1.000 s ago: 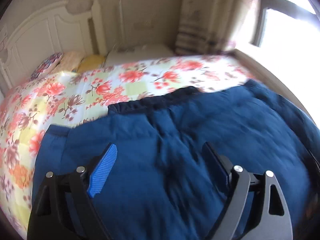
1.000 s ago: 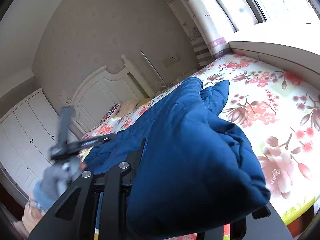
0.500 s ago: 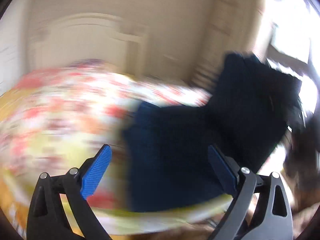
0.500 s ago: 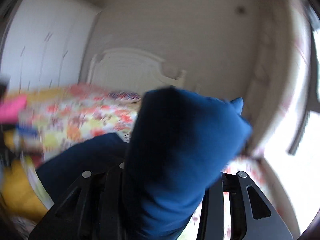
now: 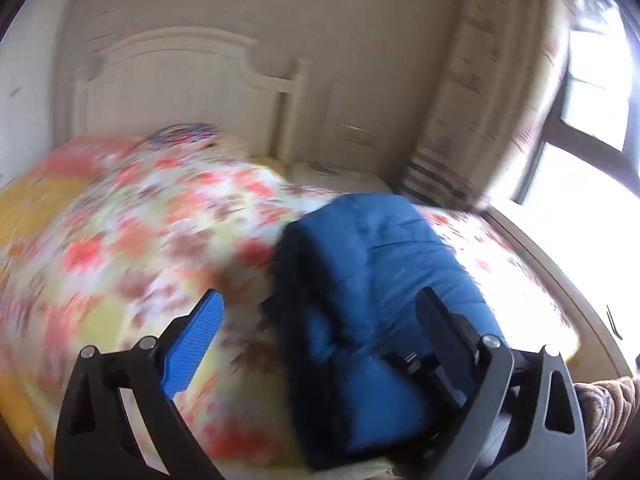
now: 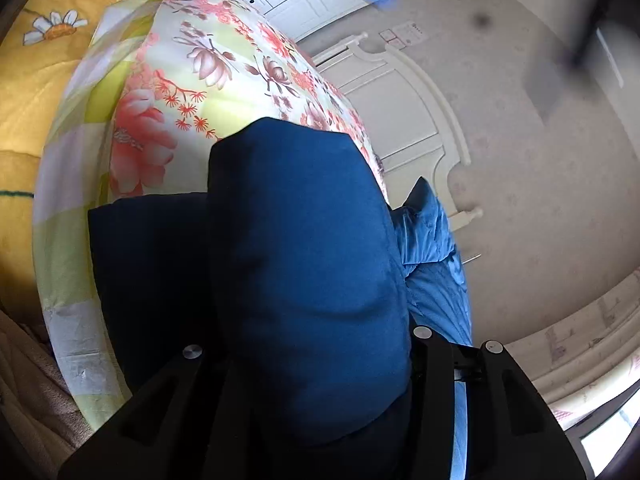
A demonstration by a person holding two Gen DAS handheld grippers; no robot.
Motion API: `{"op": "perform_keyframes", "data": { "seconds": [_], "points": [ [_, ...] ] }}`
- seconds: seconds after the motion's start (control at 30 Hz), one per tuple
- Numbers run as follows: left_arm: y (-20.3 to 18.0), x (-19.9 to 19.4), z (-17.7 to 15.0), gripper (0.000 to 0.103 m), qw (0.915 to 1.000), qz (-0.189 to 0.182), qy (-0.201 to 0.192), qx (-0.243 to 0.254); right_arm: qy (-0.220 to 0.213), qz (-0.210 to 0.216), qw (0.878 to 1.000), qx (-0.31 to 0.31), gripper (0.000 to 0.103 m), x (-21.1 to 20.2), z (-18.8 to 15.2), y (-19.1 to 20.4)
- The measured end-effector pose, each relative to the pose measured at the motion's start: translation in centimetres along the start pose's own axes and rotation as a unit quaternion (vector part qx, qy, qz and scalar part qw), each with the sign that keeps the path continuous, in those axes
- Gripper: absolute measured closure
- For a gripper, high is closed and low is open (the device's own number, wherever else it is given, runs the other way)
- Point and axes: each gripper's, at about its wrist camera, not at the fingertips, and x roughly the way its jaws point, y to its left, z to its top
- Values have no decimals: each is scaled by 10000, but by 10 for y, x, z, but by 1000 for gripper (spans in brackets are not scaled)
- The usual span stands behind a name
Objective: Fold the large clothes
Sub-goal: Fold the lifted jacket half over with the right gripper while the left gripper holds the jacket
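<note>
The bed (image 5: 132, 240), under its floral quilt (image 6: 160, 92), fills most of both views, with a white headboard (image 5: 176, 80) behind it and a curtain (image 5: 480, 100) and window (image 5: 592, 112) to the right in the left wrist view. Across the quilt lies the task's thing, 1 large blue padded garment (image 5: 384, 280), already gathered into a narrow, thick bundle with at least 1 fold in it: in the left wrist view it runs as a strip from the near edge of the bed toward the middle, with a dark doubled edge along its left side.

The right gripper (image 6: 316, 360) has a fat wad of the blue garment (image 6: 312, 260) between its fingers; its jaws are opening, yet the cloth looks wedged between them and bulges well out ahead of the fingers. The left gripper (image 5: 316, 320) stands wide apart and holds nothing; its blue pad (image 5: 196, 340) hangs over bare quilt and its other finger (image 5: 440, 320) over the garment.

Judging from this, the folding seems well along: the garment is compact, not spread flat. What is left is probably to lay down the wad the right gripper carries, then square and flatten the bundle. Whether more folds are needed cannot be told from here.
</note>
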Motion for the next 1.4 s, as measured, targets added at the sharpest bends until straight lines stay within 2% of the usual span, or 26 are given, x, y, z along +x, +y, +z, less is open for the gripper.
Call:
{"op": "perform_keyframes", "data": {
  "seconds": [0.1, 0.17, 0.23, 0.33, 0.37, 0.4, 0.47, 0.5, 0.53, 0.57, 0.63, 0.7, 0.77, 0.83, 0.87, 0.9, 0.93, 0.97, 1.0, 1.03, 1.1, 1.2, 1.3, 1.33, 1.4],
  "points": [
    [-35, 52, 43, 5, 9960, -456, 473, 605, -67, -10, 10000, 6, 58, -8, 1, 3],
    [-50, 92, 62, 5, 9918, -448, 803, 887, -129, -58, 9999, 2, 58, -20, 2, 9],
    [-57, 147, 72, 5, 9849, -308, 1332, 1064, -161, -84, 9998, 30, 57, -22, 2, 11],
    [-52, 223, 55, 2, 9686, 360, 1881, 1585, -227, -180, 9996, 15, 55, -29, -3, 14],
    [-42, 242, 45, 2, 9675, 180, 1968, 1578, -252, -132, 9996, -12, 53, -34, -6, 13],
    [-26, 249, 39, 2, 9728, -216, 1900, 1310, -249, 11, 9997, 0, 52, -39, -8, 11],
    [-1, 248, 30, 2, 9791, -430, 1814, 815, -443, 448, 9979, 143, 48, -57, -15, 0],
    [4, 247, 27, 2, 9808, -405, 1742, 777, -687, 842, 9934, 374, 44, -74, -22, -12],
    [6, 244, 23, 2, 9827, -317, 1637, 800, -895, 1220, 9867, 592, 29, -87, -28, -22],
    [7, 243, 20, 2, 9838, -251, 1569, 831, -1151, 1601, 9764, 879, 25, -104, -37, -36],
    [6, 241, 19, 2, 9850, -154, 1478, 876, -1367, 1823, 9631, 1432, 27, -121, -52, -63],
    [6, 241, 20, 2, 9855, -118, 1438, 897, -1370, 1870, 9484, 2162, 37, -123, -70, -98],
    [8, 241, 20, 2, 9864, -93, 1374, 893, -1297, 1755, 9348, 2801, 44, -112, -75, -123],
    [7, 237, 22, 2, 9876, -77, 1301, 880, -1069, 1587, 9232, 3334, 46, -93, -81, -142],
    [7, 236, 22, 2, 9882, -83, 1266, 859, -997, 1602, 9196, 3445, 46, -84, -80, -142],
    [9, 236, 22, 2, 9889, -117, 1241, 810, -861, 1798, 9153, 3499, 46, -71, -80, -135],
    [12, 237, 22, 2, 9893, -154, 1232, 766, -700, 2024, 9162, 3388, 46, -56, -71, -127],
    [13, 237, 21, 2, 9896, -178, 1218, 740, -413, 2262, 9239, 3059, 44, -38, -64, -106],
    [14, 235, 21, 2, 9903, -192, 1175, 715, -519, 1888, 9421, 2724, 44, -34, -60, -91],
    [17, 234, 20, 2, 9910, -204, 1138, 675, -616, 1729, 9488, 2572, 39, -33, -58, -81],
    [20, 231, 19, 2, 9919, -190, 1094, 611, -521, 1937, 9407, 2735, 38, -28, -56, -87],
    [11, 231, 22, 2, 9895, 123, 1154, 862, -508, 2024, 9399, 2701, 38, -12, -57, -89],
    [-4, 227, 32, 2, 9792, 858, 1383, 1215, -519, 2082, 9373, 2747, 38, -5, -58, -89],
    [-11, 219, 38, 2, 9730, 1264, 1363, 1368, -530, 2092, 9369, 2749, 38, -4, -58, -90],
    [-25, 195, 45, 2, 9666, 1705, 1101, 1563, -565, 2090, 9367, 2752, 38, -13, -63, -92]
  ]
}}
